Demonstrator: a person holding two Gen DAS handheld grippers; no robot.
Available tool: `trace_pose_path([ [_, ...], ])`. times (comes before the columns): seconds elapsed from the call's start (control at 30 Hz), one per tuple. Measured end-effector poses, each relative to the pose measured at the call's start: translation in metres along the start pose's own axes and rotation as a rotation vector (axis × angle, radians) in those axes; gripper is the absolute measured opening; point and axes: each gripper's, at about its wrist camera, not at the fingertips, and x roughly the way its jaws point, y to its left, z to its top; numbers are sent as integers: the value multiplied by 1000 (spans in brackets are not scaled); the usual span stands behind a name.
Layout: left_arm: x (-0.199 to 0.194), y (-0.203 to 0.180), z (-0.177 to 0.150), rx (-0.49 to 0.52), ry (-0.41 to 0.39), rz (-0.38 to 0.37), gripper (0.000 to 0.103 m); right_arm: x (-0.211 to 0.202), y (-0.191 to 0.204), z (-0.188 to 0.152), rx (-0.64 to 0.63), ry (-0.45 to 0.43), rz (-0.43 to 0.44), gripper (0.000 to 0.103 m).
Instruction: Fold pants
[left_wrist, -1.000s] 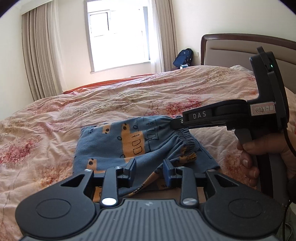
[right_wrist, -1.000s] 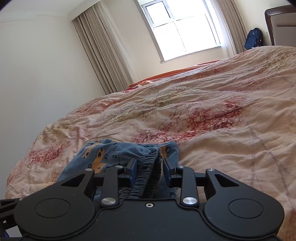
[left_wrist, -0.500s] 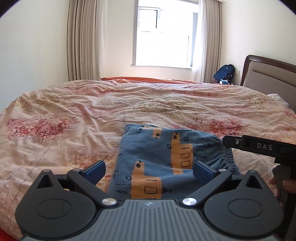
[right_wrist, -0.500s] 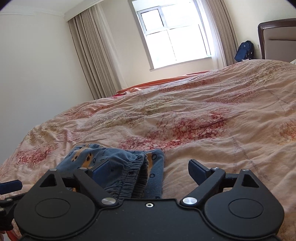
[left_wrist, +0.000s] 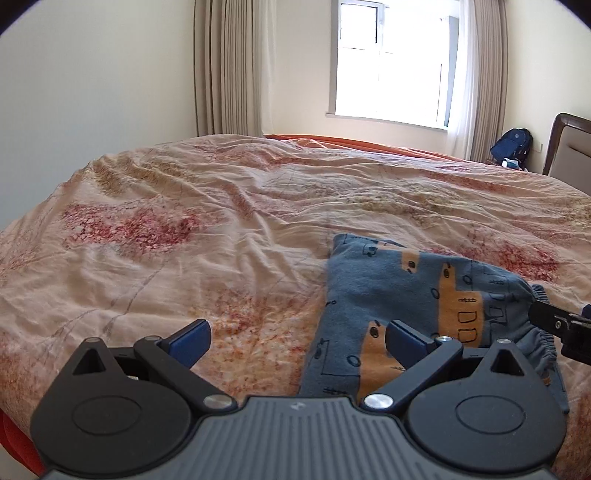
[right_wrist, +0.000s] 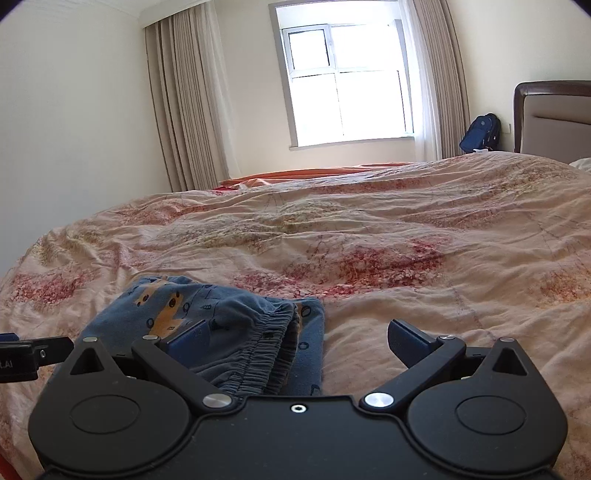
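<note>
Both jaws stand wide and empty. The left hand-held gripper (left_wrist: 297, 341) hangs over bare quilt on the bed (left_wrist: 221, 229), its right finger just over the edge of the pants (left_wrist: 417, 295). These lie as a flat blue bundle, elastic waistband on top toward the right, apparently so the fold stays put. The right hand-held gripper (right_wrist: 299, 341) grips nothing, its left finger over the waistband.

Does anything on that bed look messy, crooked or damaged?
Nothing looks damaged or spilled. The blue pants lie folded on the wrinkled bedspread, though the gathered waistband end bunches up instead of lying flat.
</note>
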Motion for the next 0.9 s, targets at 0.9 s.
trace_pose_path([
  [0.9,15,-1,1,26,103,-44,103,56,-39,9,122,148,235,102],
])
